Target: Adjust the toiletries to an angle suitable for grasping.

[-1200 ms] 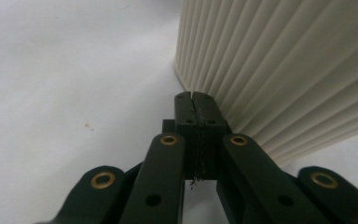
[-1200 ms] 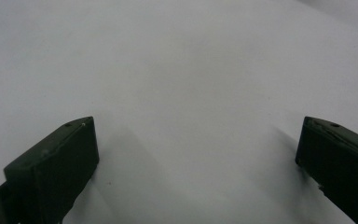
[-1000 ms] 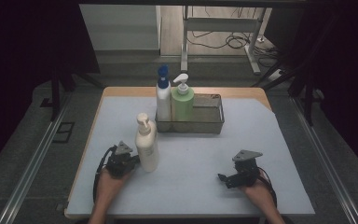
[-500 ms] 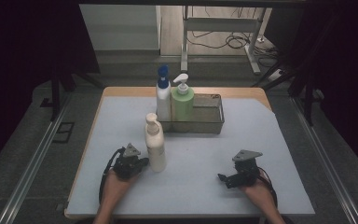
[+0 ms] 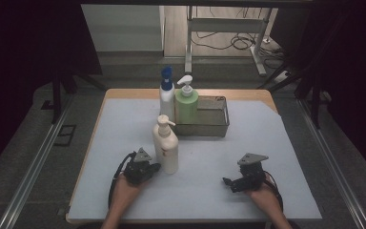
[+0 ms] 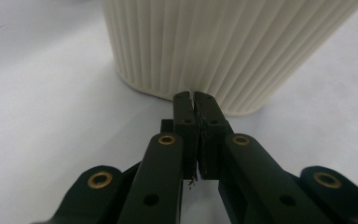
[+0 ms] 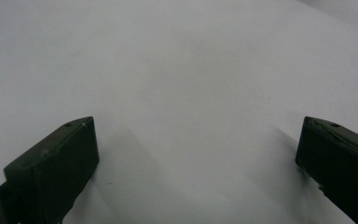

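Left tongs (image 6: 195, 95) are sitting with both black jaws pressed together, nothing between them. Their tips are meeting the lower edge of the ribbed cream bottle (image 6: 223, 42), at or just short of contact. The bottle is standing upright on the pale table (image 6: 42, 93).

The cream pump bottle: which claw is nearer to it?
Left. The left claw, shut, has its tips at the base of the cream pump bottle. The right claw, open, rests far off on the white mat.
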The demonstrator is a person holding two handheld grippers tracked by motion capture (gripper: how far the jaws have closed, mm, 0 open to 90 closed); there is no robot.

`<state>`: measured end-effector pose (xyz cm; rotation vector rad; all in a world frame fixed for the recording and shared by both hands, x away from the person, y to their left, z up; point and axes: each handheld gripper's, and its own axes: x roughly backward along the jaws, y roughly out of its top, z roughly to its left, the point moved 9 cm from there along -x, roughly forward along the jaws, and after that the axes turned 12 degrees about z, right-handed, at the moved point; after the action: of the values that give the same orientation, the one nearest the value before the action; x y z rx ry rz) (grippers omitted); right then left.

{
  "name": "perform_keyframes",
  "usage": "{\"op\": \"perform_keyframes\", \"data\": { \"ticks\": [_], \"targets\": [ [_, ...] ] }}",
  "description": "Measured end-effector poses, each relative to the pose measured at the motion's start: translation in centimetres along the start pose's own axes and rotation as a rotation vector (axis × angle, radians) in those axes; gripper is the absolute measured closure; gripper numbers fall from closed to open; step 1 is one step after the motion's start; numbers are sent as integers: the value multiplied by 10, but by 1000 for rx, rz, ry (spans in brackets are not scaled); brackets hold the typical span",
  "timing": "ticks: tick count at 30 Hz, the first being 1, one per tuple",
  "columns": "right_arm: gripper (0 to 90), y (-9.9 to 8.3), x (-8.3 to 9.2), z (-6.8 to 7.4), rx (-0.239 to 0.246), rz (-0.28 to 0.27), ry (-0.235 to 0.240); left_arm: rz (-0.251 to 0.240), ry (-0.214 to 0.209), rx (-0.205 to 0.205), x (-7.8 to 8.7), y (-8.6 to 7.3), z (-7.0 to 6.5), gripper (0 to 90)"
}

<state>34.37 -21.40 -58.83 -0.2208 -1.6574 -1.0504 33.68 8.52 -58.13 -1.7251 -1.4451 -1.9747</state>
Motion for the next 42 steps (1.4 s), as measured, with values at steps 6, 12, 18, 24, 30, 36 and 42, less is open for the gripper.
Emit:
{"op": "perform_keyframes", "data": {
  "ticks": [6, 12, 18, 24, 30, 36, 42],
  "targets": [
    [0, 0, 0, 0, 0, 0, 0, 3, -2, -18, -4, 4, -6, 872],
    [0, 0, 0, 0, 0, 0, 0, 6, -7, -33, -8, 8, -12, 852],
    [0, 0, 0, 0, -1, 0, 0, 3, -9, -42, -12, 12, -18, 854],
    [0, 0, 0, 0, -1, 1, 0, 10, -8, -35, -10, 10, -18, 803],
    [0, 0, 0, 0, -1, 0, 1, 10, 21, -35, -3, 5, -16, 646],
    [0, 0, 0, -1, -1, 2, 3, 11, 41, -1, 3, -3, -12, 462],
    [0, 0, 1, 0, 6, 3, 5, 8, 75, 17, 9, -8, -7, 282]
  ]
}}
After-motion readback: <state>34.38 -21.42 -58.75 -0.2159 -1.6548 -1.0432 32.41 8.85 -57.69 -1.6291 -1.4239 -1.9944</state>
